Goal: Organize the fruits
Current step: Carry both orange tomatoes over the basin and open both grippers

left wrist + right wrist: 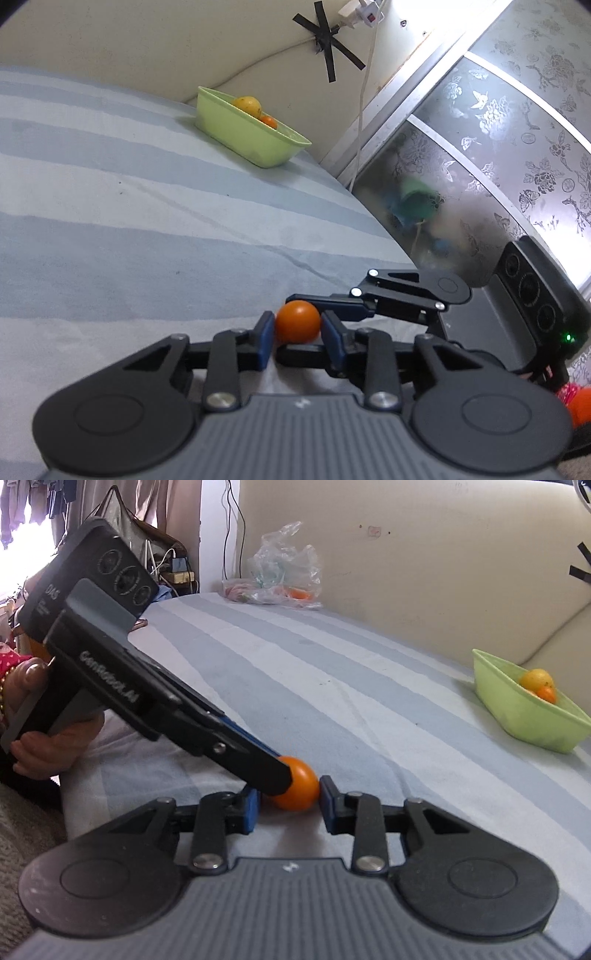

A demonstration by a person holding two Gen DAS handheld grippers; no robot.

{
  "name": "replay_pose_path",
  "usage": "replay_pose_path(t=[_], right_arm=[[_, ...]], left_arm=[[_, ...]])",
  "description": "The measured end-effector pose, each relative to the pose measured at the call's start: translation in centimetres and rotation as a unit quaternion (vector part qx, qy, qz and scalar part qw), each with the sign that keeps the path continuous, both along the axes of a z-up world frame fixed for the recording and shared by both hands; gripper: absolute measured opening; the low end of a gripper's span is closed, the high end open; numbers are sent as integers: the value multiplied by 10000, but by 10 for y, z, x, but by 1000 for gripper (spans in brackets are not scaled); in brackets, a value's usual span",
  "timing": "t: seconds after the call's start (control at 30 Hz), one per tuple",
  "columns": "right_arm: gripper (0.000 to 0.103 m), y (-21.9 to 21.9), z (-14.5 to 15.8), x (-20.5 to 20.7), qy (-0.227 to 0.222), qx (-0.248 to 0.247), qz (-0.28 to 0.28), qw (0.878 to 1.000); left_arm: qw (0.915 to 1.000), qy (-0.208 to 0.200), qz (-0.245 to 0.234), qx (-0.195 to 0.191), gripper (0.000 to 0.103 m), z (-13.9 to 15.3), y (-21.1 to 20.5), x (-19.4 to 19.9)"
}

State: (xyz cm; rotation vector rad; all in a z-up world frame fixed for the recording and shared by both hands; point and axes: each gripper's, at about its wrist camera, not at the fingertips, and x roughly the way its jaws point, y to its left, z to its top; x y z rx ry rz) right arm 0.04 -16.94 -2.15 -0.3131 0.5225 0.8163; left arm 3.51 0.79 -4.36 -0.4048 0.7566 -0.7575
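Observation:
An orange fruit (pixel 297 321) lies on the striped bed sheet between the blue pads of my left gripper (pixel 297 334), which is shut on it. It also shows in the right wrist view (pixel 298 789). My right gripper (pixel 288 806) is around the same fruit from the other side; its right pad touches the fruit, its left pad stands a little apart. A green tub (pixel 243 133) at the far edge holds a yellow fruit (pixel 248 105) and a small orange one (pixel 269 121). The tub also shows at the right in the right wrist view (pixel 524 709).
The bed sheet (pixel 110 206) ends at a patterned glass sliding door (pixel 498 140) on the right. A cream wall (pixel 424 561) with a cable runs behind the bed. A clear plastic bag (pixel 280 572) with fruit lies at the far left corner.

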Motion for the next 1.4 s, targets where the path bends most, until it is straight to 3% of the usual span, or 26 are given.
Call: replay_pose_path(t=[0.23, 0.47, 0.63, 0.83, 1.03, 1.23, 1.4], right_arm=[[35, -17, 15, 9, -284, 308, -488, 9979], [35, -47, 49, 74, -988, 349, -1326, 9856], [35, -62, 56, 147, -1047, 408, -1801, 9772], [35, -66, 43, 225, -552, 684, -2074, 9743], [38, -56, 22, 239, -401, 609, -2123, 9745], [38, -55, 29, 202, -640, 681, -2231, 9703], [38, -65, 40, 142, -634, 1072, -2556, 9587]], left_arm=[[9988, -402, -262, 118, 28, 39, -27, 40], [9932, -1021, -384, 399, 29, 83, -72, 140], [9937, -1020, -143, 445, 30, 83, -88, 212], [9929, -869, 223, 784, 31, 65, -96, 262], [9903, -756, 424, 1088, 35, 54, -100, 269], [9861, -907, 697, 1206, 38, 72, -94, 228], [9773, -1295, 902, 1413, 62, 89, -88, 162]])
